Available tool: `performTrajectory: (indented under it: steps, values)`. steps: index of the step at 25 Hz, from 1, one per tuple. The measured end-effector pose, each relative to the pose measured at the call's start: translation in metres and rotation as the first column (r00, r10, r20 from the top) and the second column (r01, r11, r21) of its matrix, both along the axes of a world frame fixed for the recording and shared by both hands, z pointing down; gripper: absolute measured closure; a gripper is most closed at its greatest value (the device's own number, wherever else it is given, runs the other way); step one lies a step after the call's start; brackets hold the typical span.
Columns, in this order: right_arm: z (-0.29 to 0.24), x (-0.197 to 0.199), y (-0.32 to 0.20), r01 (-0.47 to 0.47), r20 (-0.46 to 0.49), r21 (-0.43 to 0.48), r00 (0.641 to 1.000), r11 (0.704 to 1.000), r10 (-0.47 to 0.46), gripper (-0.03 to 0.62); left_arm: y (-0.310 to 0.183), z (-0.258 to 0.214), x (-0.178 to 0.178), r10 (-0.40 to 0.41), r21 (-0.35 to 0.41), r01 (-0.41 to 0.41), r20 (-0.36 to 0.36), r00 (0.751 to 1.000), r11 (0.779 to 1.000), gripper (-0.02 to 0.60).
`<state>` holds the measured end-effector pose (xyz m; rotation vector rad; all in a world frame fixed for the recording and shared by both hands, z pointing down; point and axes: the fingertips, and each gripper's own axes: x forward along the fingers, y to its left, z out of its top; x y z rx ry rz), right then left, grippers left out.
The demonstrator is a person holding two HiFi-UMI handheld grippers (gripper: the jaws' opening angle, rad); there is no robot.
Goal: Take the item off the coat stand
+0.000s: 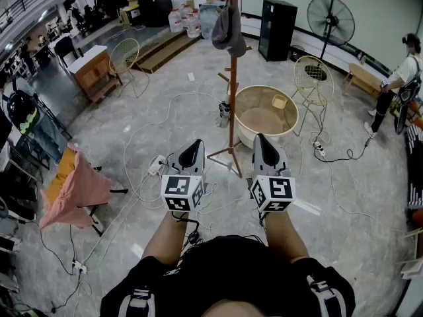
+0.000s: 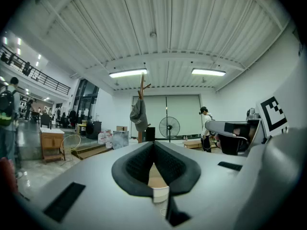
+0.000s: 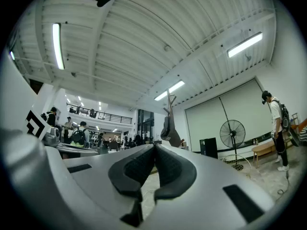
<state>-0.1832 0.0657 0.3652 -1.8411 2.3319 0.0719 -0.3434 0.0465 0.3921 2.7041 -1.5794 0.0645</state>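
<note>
Grey cap (image 1: 228, 32): the item to be taken. Hangs from a peg high on the coat stand (image 1: 232, 111), draped downward so its long axis runs along the pole. Not yet touched.

Coat stand: reddish wooden pole on splayed feet, upright on the stone-patterned floor (image 1: 350, 197). It stands straight ahead of the person, in line with the gap between the two grippers.

Left gripper (image 1: 193, 149): jaws closed pad to pad with nothing between them. Held low in front of the person's body, pointing forward toward the stand.

Right gripper (image 1: 264, 144): jaws likewise pressed together and empty, level with the left one.

Key relation: the cap lies forward of and well above both grippers, well apart from each. In the left gripper view it sits slightly left of the jaw line, in the right gripper view slightly right. The stand is therefore about midway between them, and neither hand is plainly nearer.

Judgement: either gripper would need to open, rise and travel forward. It would then close across the hanging cloth and lift it up off the peg.

Other items
- beige round tub (image 1: 268, 88), just behind the stand
- wire chair (image 1: 312, 71), beside the tub
- standing fan (image 1: 330, 17)
- black cabinet (image 1: 277, 28)
- pink cloth (image 1: 76, 190), draped at left
- bystander (image 1: 396, 84), at far right
</note>
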Motion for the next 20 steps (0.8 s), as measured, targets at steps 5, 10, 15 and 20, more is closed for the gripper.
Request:
performTrajectory:
  steps: [5, 10, 15, 20]
  values:
    - [-0.001, 0.026, 0.0, -0.002, 0.023, 0.003, 1.0, 1.0, 0.002, 0.577, 0.0, 0.002, 0.026, 0.004, -0.018, -0.004, 0.013, 1.0, 1.0, 0.565]
    - [0.003, 0.041, -0.001, 0.008, 0.024, -0.012, 1.0, 1.0, -0.007, 0.577, -0.001, 0.002, 0.041, -0.004, -0.027, 0.005, 0.018, 1.0, 1.0, 0.565]
    - [0.006, 0.063, 0.001, 0.014, 0.027, -0.019, 1.0, 1.0, -0.014, 0.577, 0.002, 0.004, 0.061, -0.016, -0.033, 0.017, 0.027, 1.0, 0.999, 0.565]
    - [0.007, 0.083, 0.01, 0.037, 0.024, -0.02, 0.999, 0.999, -0.037, 0.577, 0.013, 0.005, 0.082, -0.039, -0.031, 0.04, 0.03, 0.999, 0.999, 0.564]
